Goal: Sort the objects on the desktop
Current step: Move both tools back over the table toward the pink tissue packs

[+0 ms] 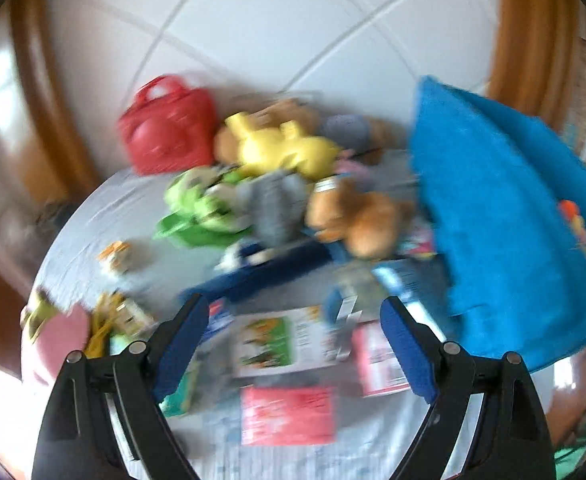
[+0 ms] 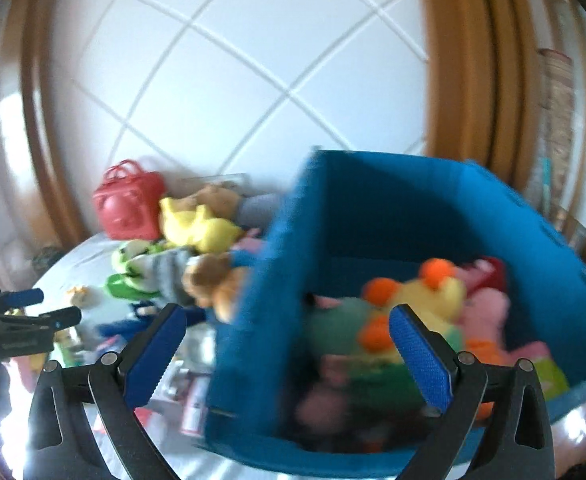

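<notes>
Both views are motion-blurred. My left gripper (image 1: 293,344) is open above small flat boxes: a white-green one (image 1: 281,342), a red one (image 1: 287,416) and a pink-white one (image 1: 377,360). Further back lies a heap of plush toys: yellow (image 1: 281,148), green (image 1: 197,208), grey (image 1: 273,208), brown (image 1: 357,216). A tall blue fabric bin (image 1: 505,216) stands at the right. My right gripper (image 2: 289,356) is open over that bin (image 2: 261,280), which holds several plush toys, among them a yellow one with orange knobs (image 2: 425,296) and a pink one (image 2: 489,312). The left gripper (image 2: 41,312) shows at the left edge.
A red toy bag (image 1: 169,126) stands at the back of the round, white-covered table (image 1: 81,240), against a white tiled wall. Small toys and a pink object (image 1: 59,340) lie at the table's left edge. A dark blue cloth (image 1: 269,272) lies under the plush heap.
</notes>
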The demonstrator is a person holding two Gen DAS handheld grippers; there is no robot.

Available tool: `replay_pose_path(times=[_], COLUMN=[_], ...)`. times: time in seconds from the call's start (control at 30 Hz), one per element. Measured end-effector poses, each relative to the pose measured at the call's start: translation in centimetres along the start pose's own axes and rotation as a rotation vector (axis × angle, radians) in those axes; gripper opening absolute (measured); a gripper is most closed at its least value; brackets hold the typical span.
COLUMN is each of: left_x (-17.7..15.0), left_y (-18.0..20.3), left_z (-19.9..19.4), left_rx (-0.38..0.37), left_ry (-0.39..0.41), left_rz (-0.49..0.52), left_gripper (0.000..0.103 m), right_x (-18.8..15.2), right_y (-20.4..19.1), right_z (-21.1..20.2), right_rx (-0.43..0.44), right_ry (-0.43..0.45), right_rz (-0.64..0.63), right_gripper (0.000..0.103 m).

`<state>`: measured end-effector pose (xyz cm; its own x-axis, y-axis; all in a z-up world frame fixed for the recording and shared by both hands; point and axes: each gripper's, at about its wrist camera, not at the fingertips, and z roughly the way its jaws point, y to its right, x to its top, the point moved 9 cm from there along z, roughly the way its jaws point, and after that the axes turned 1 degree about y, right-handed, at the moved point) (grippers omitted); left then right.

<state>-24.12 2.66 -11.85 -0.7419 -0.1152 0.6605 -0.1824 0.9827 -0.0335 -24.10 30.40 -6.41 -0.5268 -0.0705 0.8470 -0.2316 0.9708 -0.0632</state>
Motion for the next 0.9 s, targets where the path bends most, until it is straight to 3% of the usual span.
replay_pose_path(times=[0.23,0.4,0.7,0.9], left_x=[-4.0,-6.8,-11.8,-13.9], left_y=[-11.6,-17.2,-21.5,-22.2], left_z=[2.0,3.8,7.2,7.3], left_rx=[0.096,0.114,0.106,0.12], left_ry=[-0.071,-0.13,-0.247,-0.279], left_rz=[-0.089,-0.117,-0.126,-0.179], left_gripper=[0.088,0.088,0.088,0.088], right_x=[-0.1,-4.0,-13.4,-16.5], right_y=[-9.4,-15.8,-20.6,-21.0], right_z=[2.2,5.8,10.9,12.0], right_rx=[0.119,0.165,0.146,0.15], right_ry=[-0.004,-0.115,-0.341,-0.421], right_rz=[-0.067,-0.091,-0.061,-0.083], right_gripper=[0.103,0.103,0.103,0.103])
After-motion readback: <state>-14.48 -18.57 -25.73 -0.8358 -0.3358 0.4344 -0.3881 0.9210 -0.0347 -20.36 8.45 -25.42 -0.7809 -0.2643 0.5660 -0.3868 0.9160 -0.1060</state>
